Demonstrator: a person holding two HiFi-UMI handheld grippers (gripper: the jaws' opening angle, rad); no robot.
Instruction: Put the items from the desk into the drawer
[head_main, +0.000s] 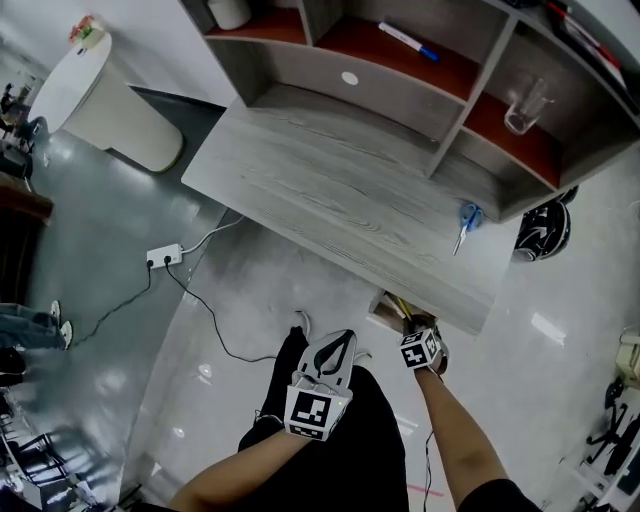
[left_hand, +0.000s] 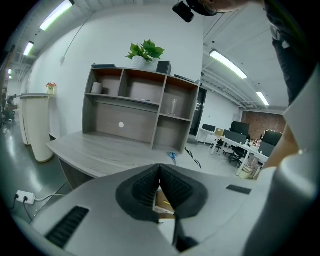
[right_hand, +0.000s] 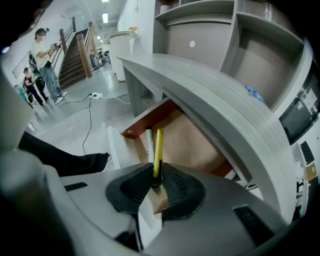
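"Why is your right gripper (right_hand: 156, 181) tipped so steeply down?"

"It carries a yellow pen (right_hand: 158, 147) above the open drawer (right_hand: 186, 142), which juts out under the desk (head_main: 340, 180). I point the pen along the drawer so it can lie beside the white marker (right_hand: 148, 144) already in there. My jaws are nearly together, pinching the pen's dark end."

"And your left gripper (left_hand: 160, 186)?"

"It hangs low over my lap, out of the way. Its jaws are pressed together with nothing between them."

"What remains?"

"The scissors (head_main: 467, 222) lie on the desk's right end, so I judge the job unfinished."
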